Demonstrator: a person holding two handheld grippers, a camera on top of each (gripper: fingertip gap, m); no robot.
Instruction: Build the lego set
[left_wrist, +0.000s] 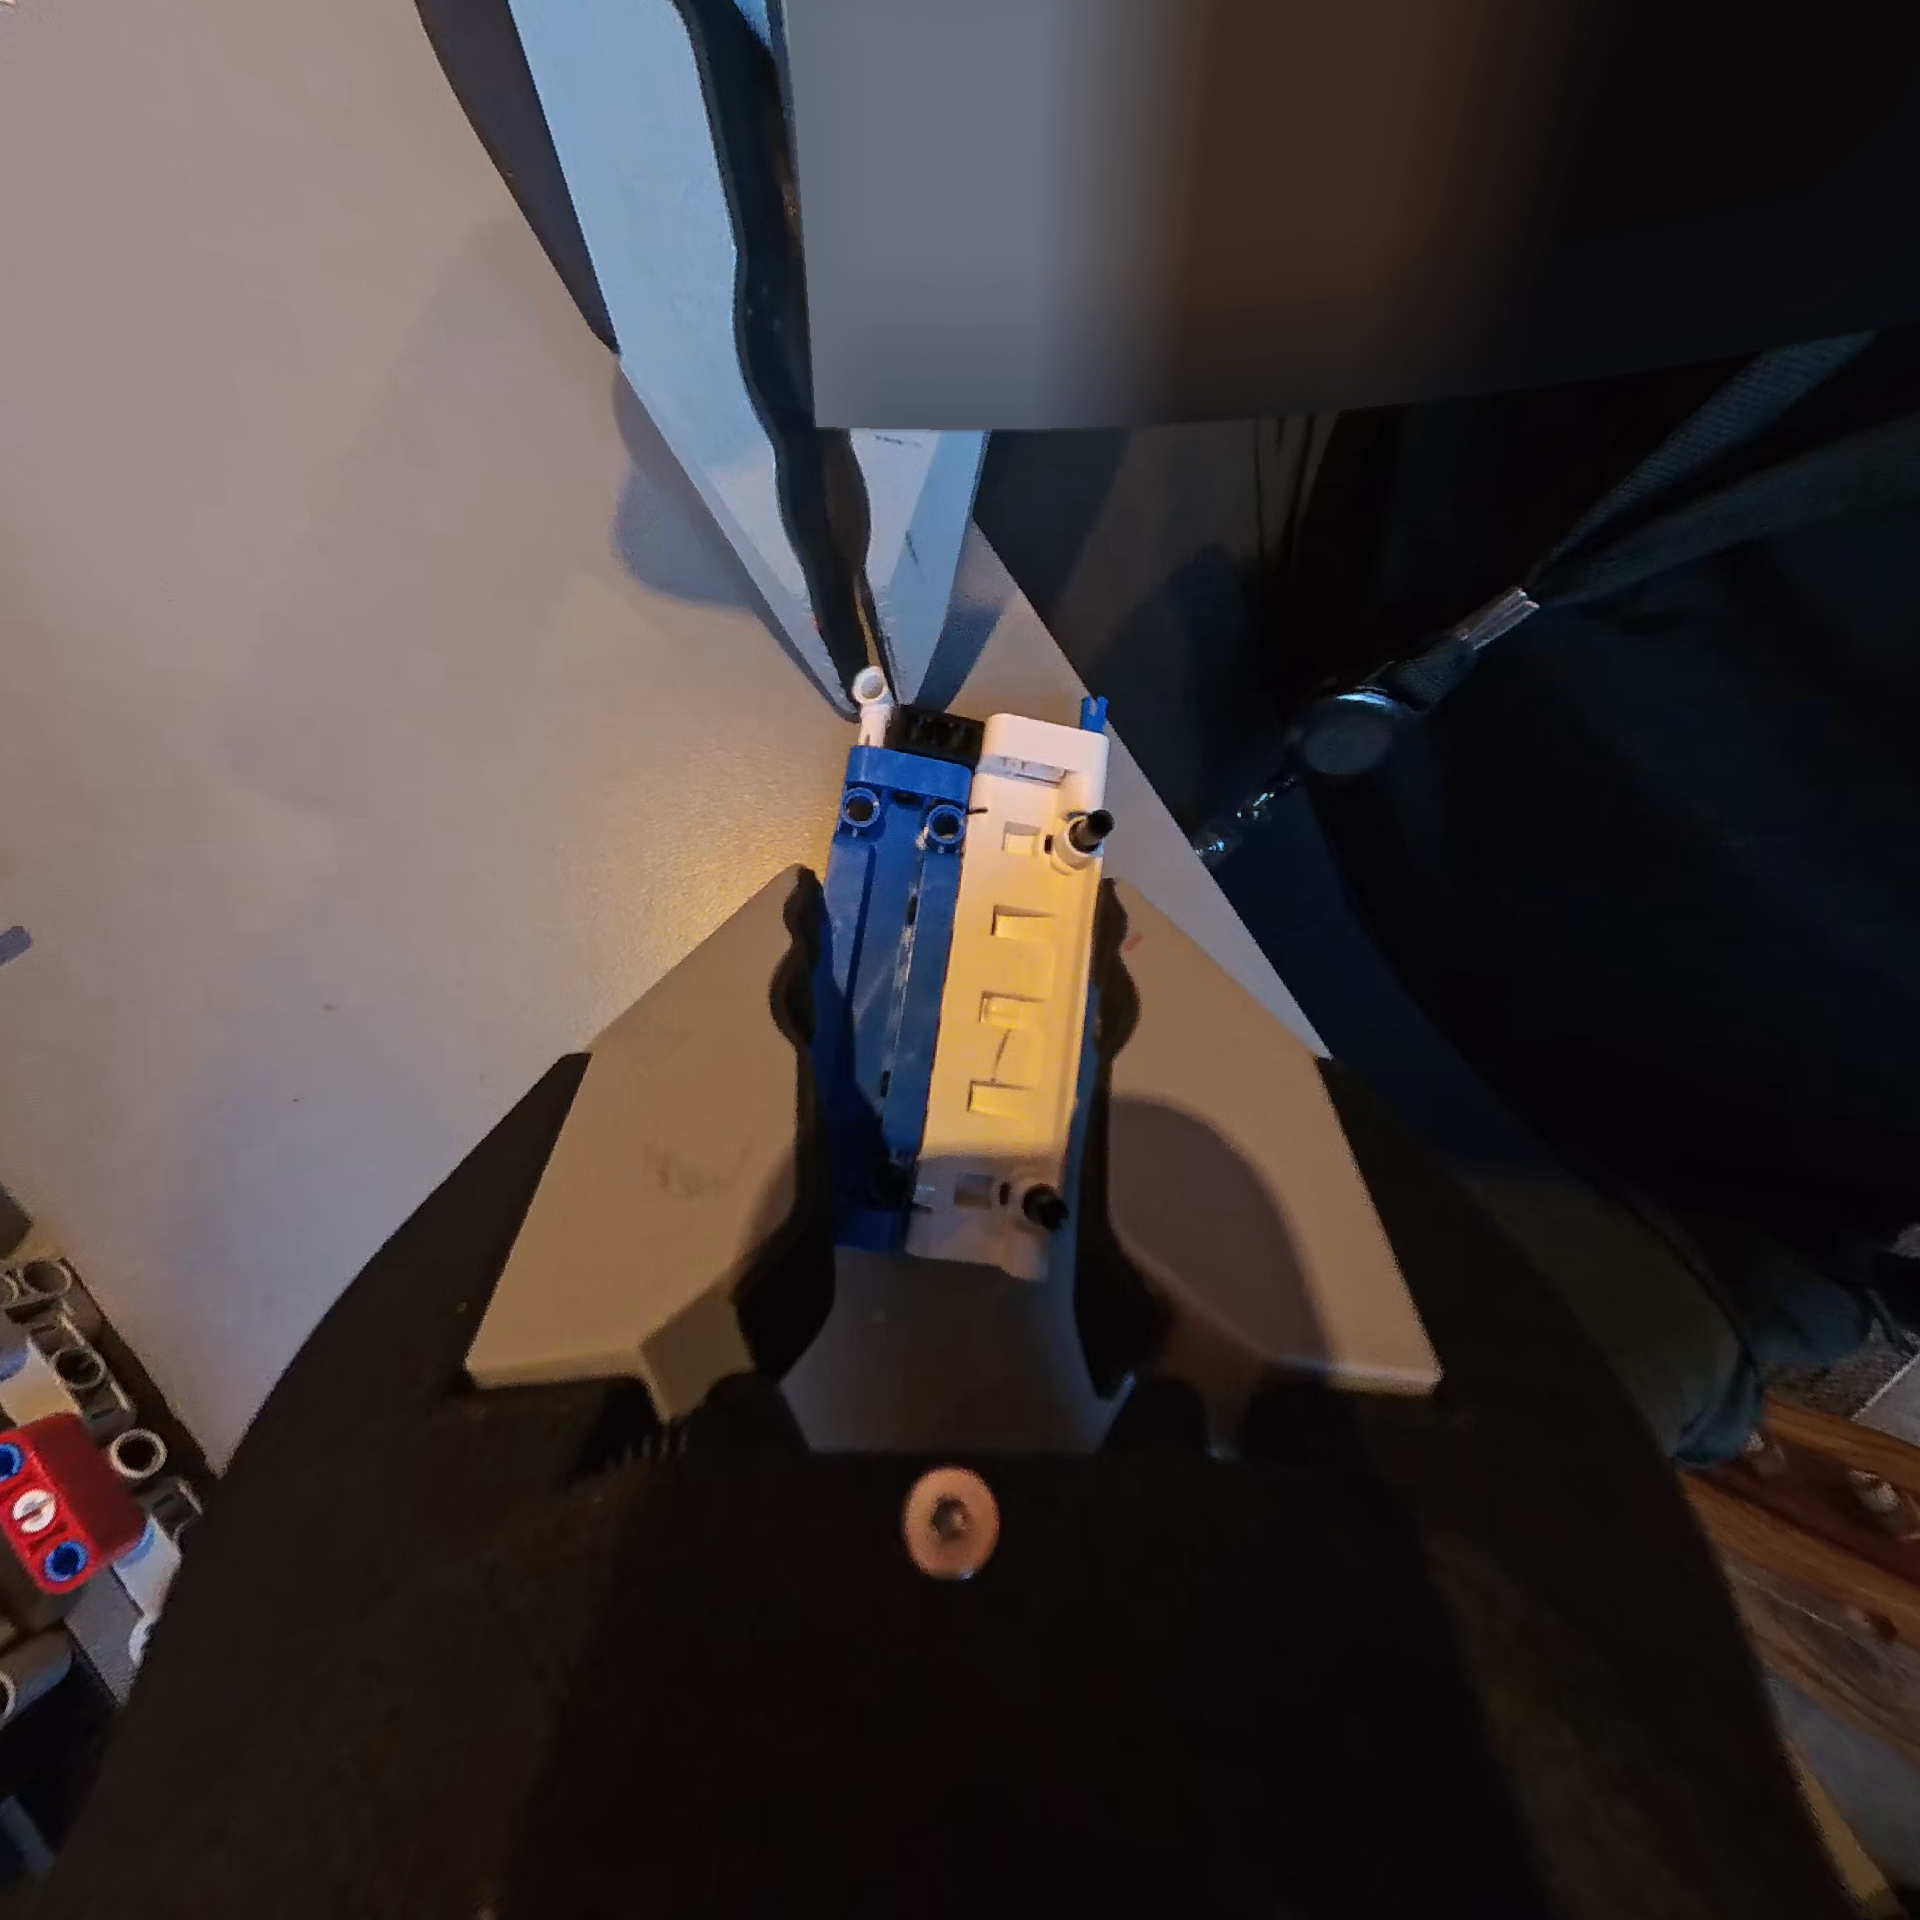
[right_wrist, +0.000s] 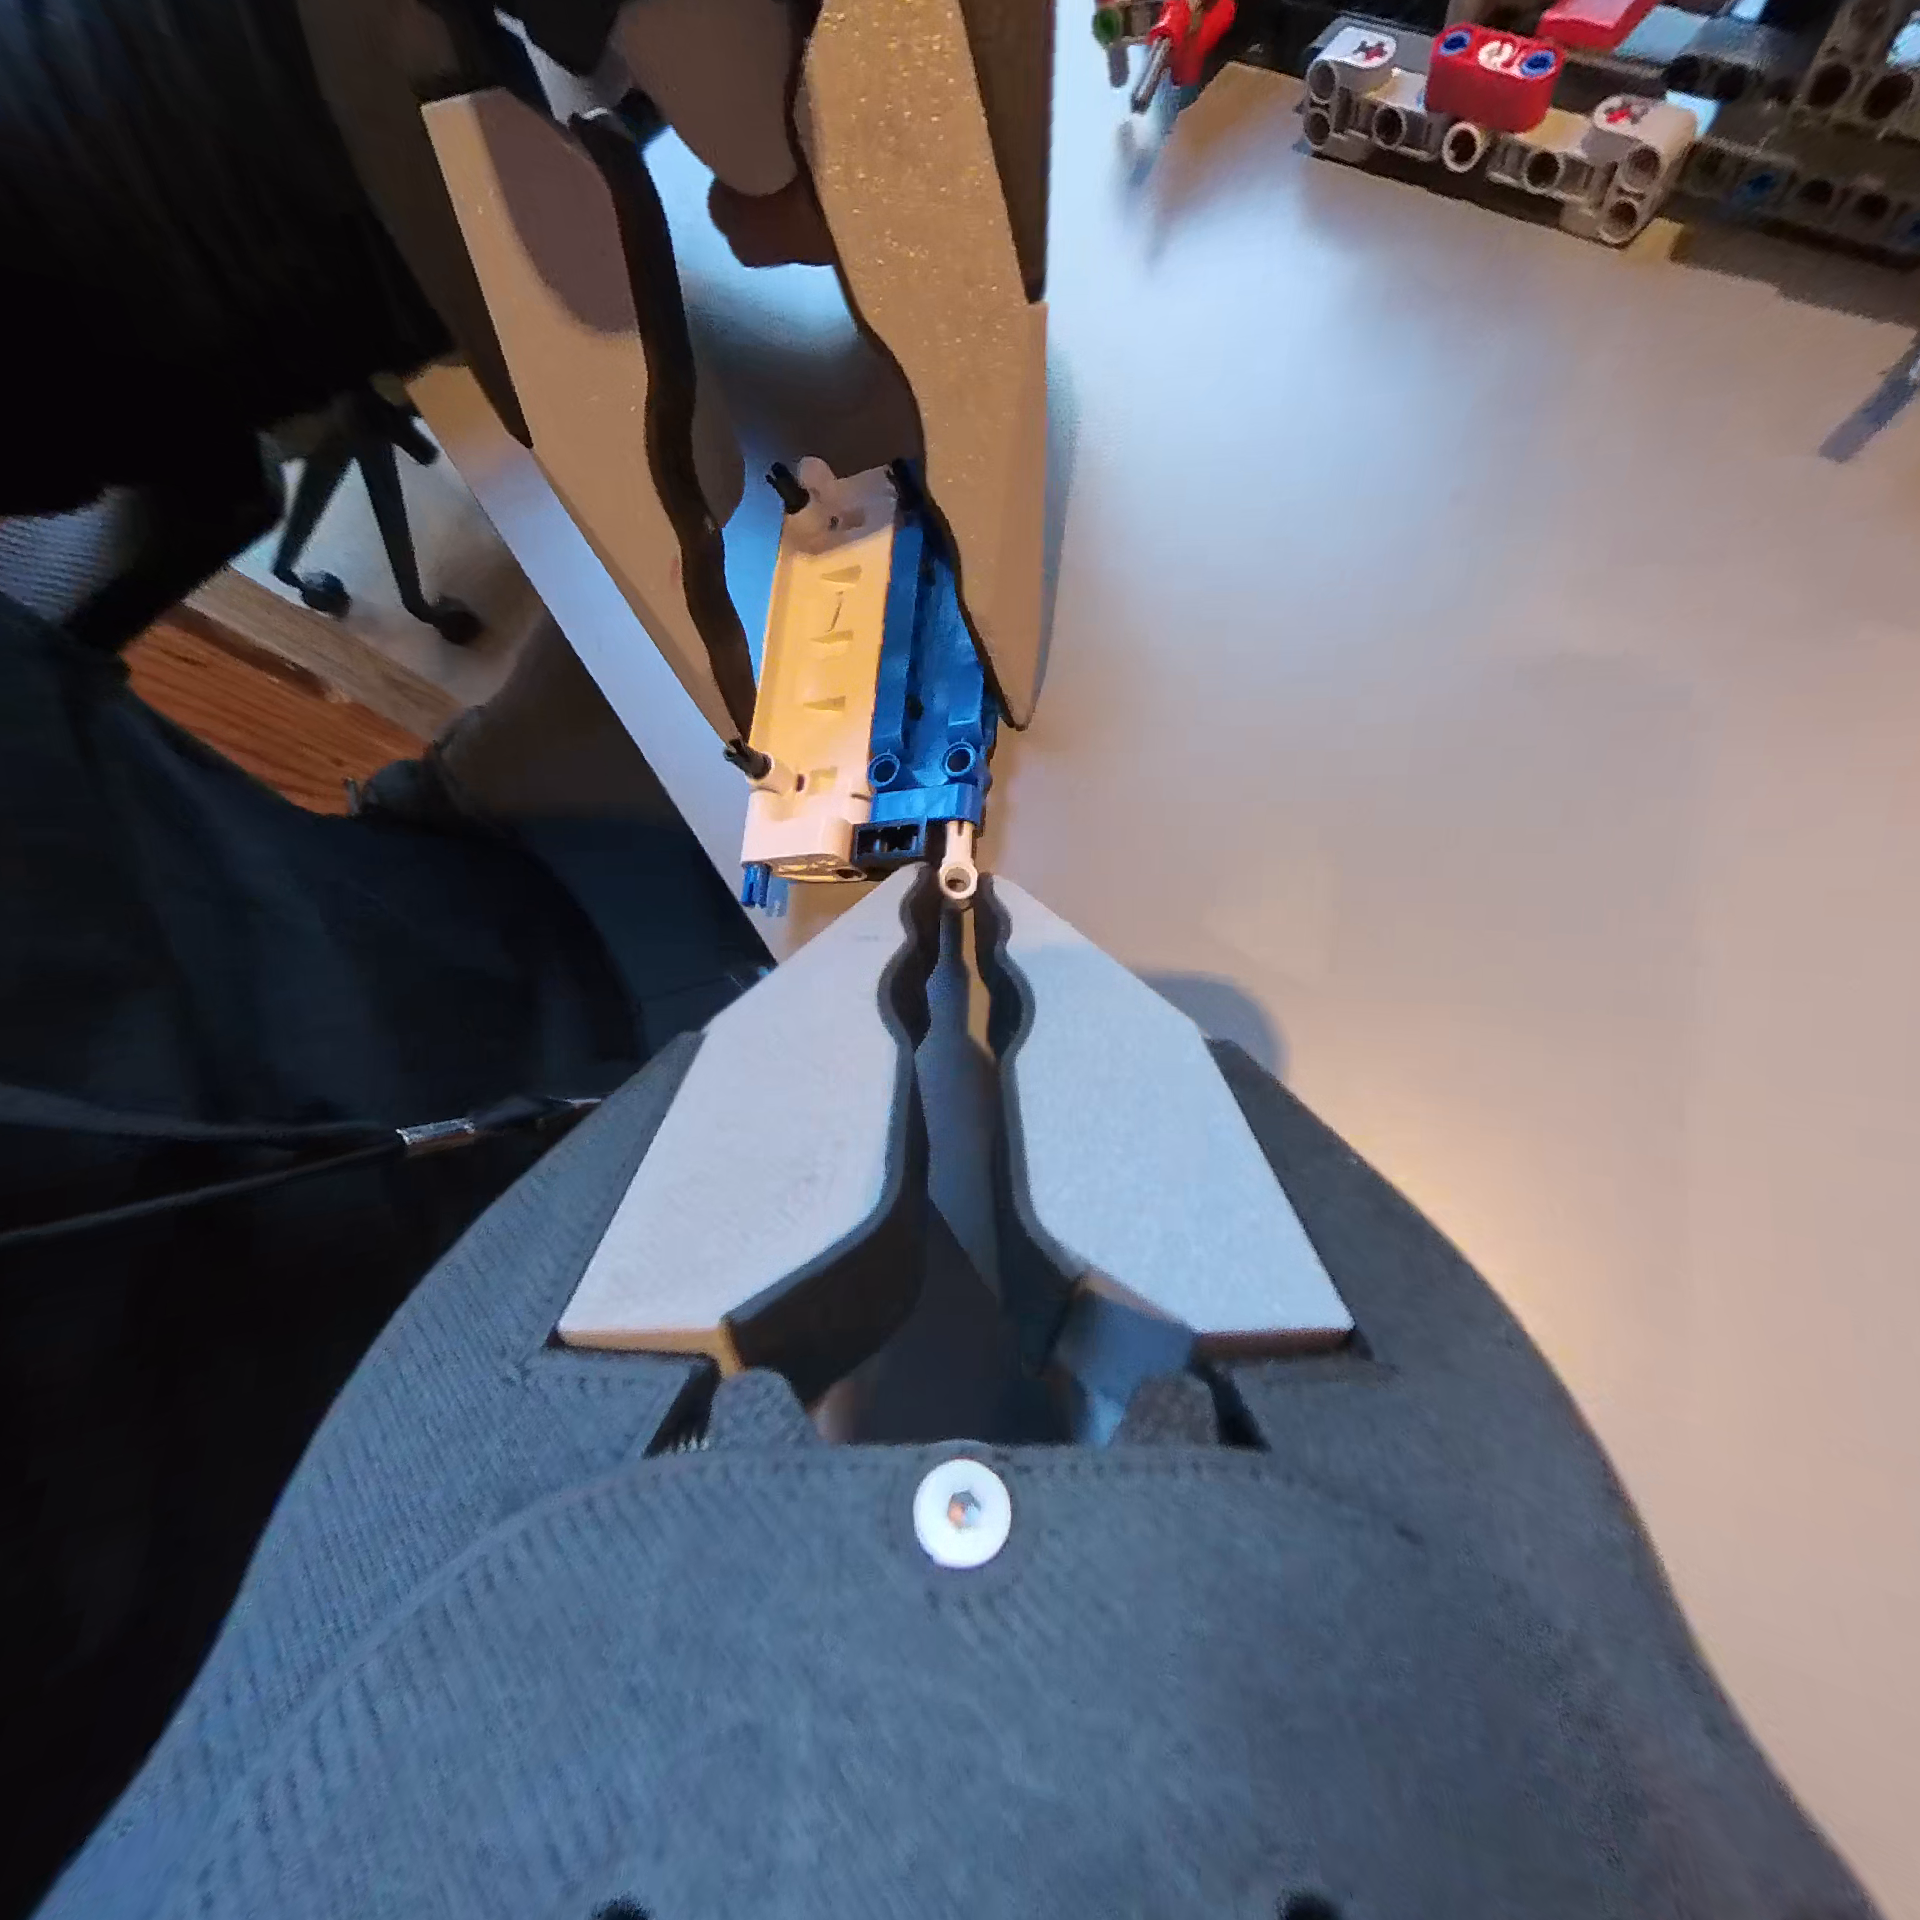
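The left gripper (left_wrist: 956, 914) is clamped across a blue-and-white lego assembly (left_wrist: 961, 997), its two fingers pressed against the long sides, the blue beam section against one and the white block against the other. The piece sits up off the pale table (left_wrist: 312, 520), close to the table's edge. At its far end a small white connector pin (left_wrist: 871, 694) pokes out beside a black socket, and black pins stick out of the white block's side. Over in the right wrist view, the right gripper (right_wrist: 956, 894) comes in head-on, its fingers drawn nearly together with only a thin slit between them, tips right at that white connector pin (right_wrist: 957, 868); the tips seem to touch or pinch the pin, but a firm grip I cannot tell from here. The assembly (right_wrist: 852, 675) hangs between the two tools, with the left gripper (right_wrist: 873, 717) reaching in from the top of the picture. Farther back on the table (right_wrist: 1455, 727) sits a larger grey build with a red block (right_wrist: 1493, 78) on top. Dark clothing of the person fills one side.
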